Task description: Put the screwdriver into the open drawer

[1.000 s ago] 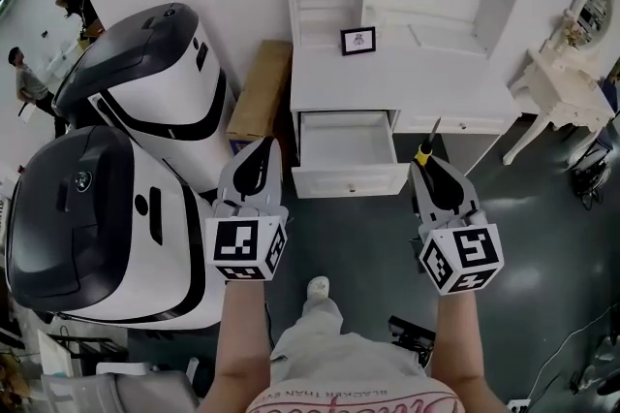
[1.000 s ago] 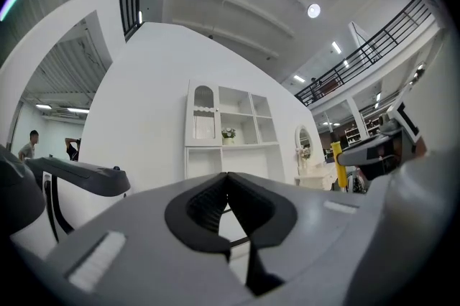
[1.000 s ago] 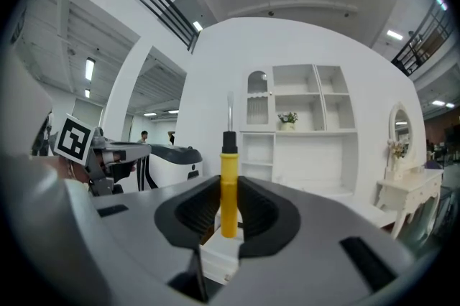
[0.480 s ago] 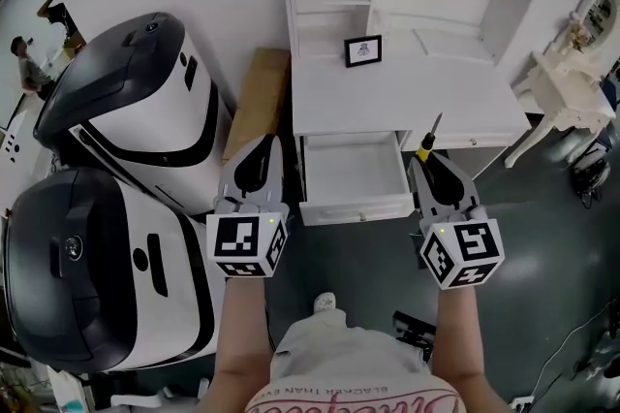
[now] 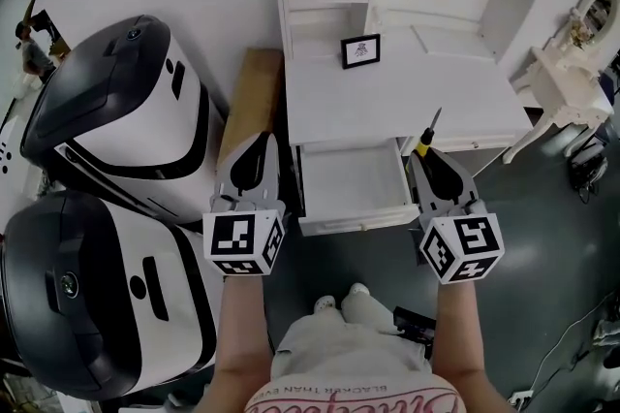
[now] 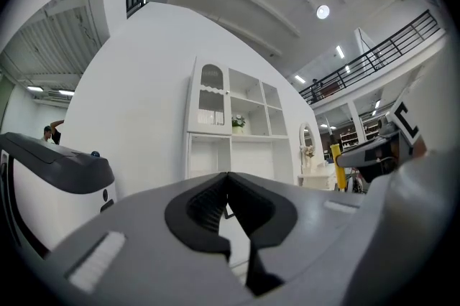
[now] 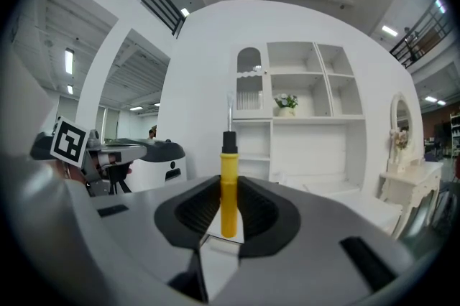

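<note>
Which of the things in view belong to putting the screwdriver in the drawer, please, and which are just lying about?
For the job: screwdriver, clamped in the right gripper; open drawer.
Lying about: picture frame; two black-and-white machines; wooden board; small white table.

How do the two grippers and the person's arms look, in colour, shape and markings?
Both the left gripper and the right gripper have grey tapering bodies with black ribbed pads inside. Each carries a white cube with black square markers. The forearms are bare, no sleeves visible.
</note>
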The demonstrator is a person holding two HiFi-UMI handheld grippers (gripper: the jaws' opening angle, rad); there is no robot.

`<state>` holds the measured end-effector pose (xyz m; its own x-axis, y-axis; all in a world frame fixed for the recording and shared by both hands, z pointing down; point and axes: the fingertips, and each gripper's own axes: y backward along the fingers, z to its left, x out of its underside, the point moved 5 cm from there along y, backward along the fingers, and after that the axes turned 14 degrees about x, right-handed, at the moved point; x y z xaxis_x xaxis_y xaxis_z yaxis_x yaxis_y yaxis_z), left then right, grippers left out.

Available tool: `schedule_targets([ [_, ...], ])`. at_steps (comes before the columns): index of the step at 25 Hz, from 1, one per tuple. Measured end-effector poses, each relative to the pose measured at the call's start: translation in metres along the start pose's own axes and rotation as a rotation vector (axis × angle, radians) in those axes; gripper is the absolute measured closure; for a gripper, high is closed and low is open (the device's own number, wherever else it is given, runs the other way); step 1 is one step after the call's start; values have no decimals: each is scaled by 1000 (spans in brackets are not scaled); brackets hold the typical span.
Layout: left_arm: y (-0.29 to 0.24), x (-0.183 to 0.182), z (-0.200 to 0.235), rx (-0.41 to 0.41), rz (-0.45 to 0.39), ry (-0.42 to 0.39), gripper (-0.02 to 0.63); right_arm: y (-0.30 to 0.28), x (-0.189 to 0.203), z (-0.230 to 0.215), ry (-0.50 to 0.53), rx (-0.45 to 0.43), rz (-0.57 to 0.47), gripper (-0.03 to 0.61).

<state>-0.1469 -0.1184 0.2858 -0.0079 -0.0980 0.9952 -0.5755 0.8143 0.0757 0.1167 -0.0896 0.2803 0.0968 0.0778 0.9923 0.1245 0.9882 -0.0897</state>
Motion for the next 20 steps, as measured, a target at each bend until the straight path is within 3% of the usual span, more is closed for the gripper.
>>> schedule_targets([
  [10,-34,15,22,-29,32,18,604,-52,7,-12,-8,-24,34,500],
  [20,-68,48,35,-43,108,57,604,-95,42,-24,-7,-55,140,500],
])
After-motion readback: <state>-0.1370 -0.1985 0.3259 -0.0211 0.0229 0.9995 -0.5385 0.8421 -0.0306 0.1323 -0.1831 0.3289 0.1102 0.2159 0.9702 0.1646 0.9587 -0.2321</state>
